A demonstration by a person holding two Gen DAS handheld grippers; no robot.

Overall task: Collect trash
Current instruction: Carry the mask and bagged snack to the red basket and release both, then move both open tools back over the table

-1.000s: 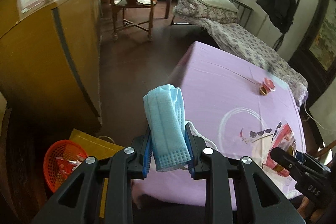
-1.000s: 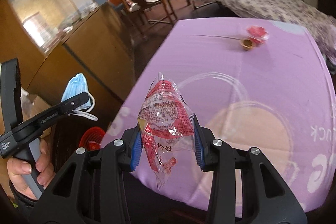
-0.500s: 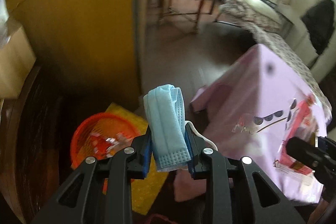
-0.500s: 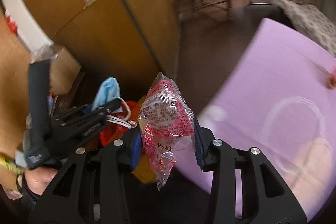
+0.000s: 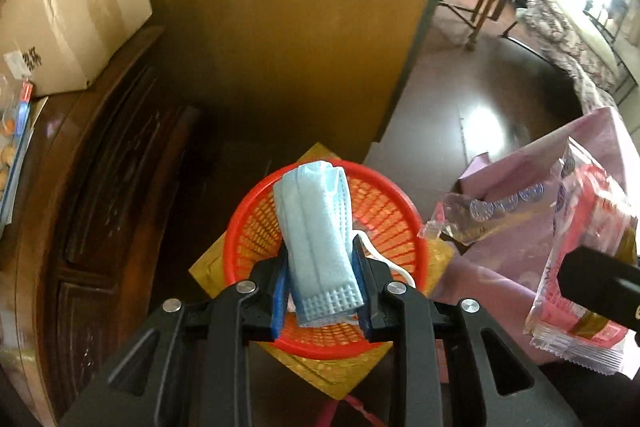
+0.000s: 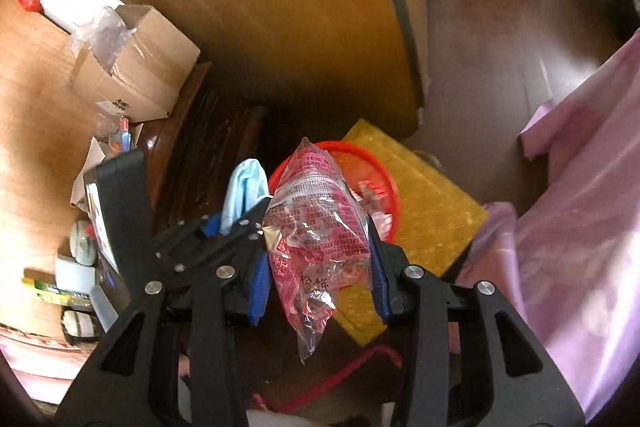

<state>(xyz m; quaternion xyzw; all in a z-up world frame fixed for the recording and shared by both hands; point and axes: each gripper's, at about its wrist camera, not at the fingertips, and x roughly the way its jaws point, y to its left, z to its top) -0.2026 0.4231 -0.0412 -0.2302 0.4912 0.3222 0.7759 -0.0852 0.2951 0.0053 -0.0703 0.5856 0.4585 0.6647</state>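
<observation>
The left gripper (image 5: 320,285) is nearly closed, its blue pads pinching a folded blue mask (image 5: 316,235) that stands up between them, a white ear loop (image 5: 380,259) hanging off the right side. Straight below and ahead of this gripper sits a red basket (image 5: 248,223), its rim ringing the mask on all sides in the left wrist view; the basket rests on a yellow mat (image 5: 336,363) on the dark floor (image 5: 480,99). Behind the basket rises a tall wooden cabinet (image 5: 280,7), and to the gripper's left a dark wooden chest (image 5: 100,187) carries a cardboard box (image 5: 72,15).

The right gripper (image 6: 318,279) is partly closed on a crumpled red-and-clear wrapper (image 6: 316,235), which is squeezed between its pads and droops below them. From this gripper's camera the basket (image 6: 384,167) lies just beyond the wrapper, with some red-and-clear trash (image 6: 372,195) already inside, and the mat (image 6: 420,195) spreads to the right of it. The left gripper (image 6: 236,227) with its mask (image 6: 244,191) is just to the left, close beside the wrapper. To the right of both grippers hangs the edge of a pink cloth (image 6: 580,207) draped over a counter. A red cord (image 6: 340,379) lies on the floor under the right gripper.
</observation>
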